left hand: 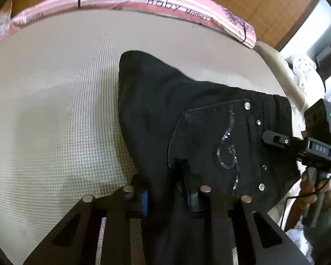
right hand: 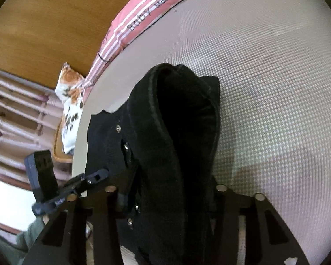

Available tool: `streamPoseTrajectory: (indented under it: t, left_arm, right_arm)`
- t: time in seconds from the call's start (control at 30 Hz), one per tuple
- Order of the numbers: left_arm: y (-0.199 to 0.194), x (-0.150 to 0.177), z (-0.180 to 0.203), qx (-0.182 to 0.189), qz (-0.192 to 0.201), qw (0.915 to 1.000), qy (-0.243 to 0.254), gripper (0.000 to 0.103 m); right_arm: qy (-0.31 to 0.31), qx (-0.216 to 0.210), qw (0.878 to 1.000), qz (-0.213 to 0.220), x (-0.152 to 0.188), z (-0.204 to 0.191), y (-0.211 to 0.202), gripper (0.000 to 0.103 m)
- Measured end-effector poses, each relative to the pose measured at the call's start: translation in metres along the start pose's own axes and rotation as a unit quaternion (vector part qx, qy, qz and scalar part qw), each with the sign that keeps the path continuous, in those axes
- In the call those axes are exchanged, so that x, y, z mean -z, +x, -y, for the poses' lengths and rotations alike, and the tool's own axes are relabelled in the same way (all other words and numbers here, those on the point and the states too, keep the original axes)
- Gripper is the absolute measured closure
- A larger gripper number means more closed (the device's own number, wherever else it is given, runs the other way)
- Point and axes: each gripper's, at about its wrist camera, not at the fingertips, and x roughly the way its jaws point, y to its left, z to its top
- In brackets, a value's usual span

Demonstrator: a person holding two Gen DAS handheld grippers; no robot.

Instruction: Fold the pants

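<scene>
Black jeans (left hand: 187,119) with a sequined back pocket (left hand: 227,145) and metal rivets lie folded on a cream textured mat (left hand: 55,101). My left gripper (left hand: 165,194) is shut on the jeans' near edge, fabric bunched between its fingers. My right gripper (left hand: 273,138) shows at the right of the left wrist view, pinching the waistband edge. In the right wrist view the jeans (right hand: 176,132) rise in a thick fold between my right gripper's (right hand: 165,198) fingers, which are shut on the cloth. The left gripper (right hand: 94,177) shows at the left there.
A pink striped cushion (left hand: 143,0) with "Baby" lettering borders the mat's far edge. Wooden floor (left hand: 253,4) lies beyond. A floral pillow (right hand: 70,101) and bamboo furniture (right hand: 15,114) stand off the mat's corner. A hand (left hand: 309,190) holds the right gripper's handle.
</scene>
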Motion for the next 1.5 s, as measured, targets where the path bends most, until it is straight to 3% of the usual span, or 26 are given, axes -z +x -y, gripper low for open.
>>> streamPoseTrajectory:
  t: [0.17,0.4,0.87,1.1,1.5]
  left_arm:
    - [-0.012,-0.002,0.003,0.001,0.018,0.9998,0.001,0.089]
    - [-0.037,-0.001,-0.004,-0.006,0.045,0.9989,-0.006,0.089]
    - [-0.069,-0.014,-0.07,-0.068,0.087,0.9933,-0.036,0.089]
    - [-0.062,-0.04,-0.104,-0.081,0.095,0.9909,-0.048,0.089]
    - [-0.047,-0.077,-0.131,-0.09,0.106,0.9888,-0.055,0.089]
  right_arm:
    - [-0.003,-0.005,1.0,0.016,0.002,-0.017,-0.01,0.072]
    - [-0.009,-0.025,0.999,0.017,0.005,-0.044,-0.011,0.073]
    - [-0.041,-0.048,0.998,-0.016,-0.025,-0.111,0.06,0.074]
    - [-0.049,-0.041,0.998,-0.025,-0.049,-0.128,0.09,0.074]
    - [-0.064,-0.025,0.997,-0.024,-0.089,-0.146,0.121,0.074]
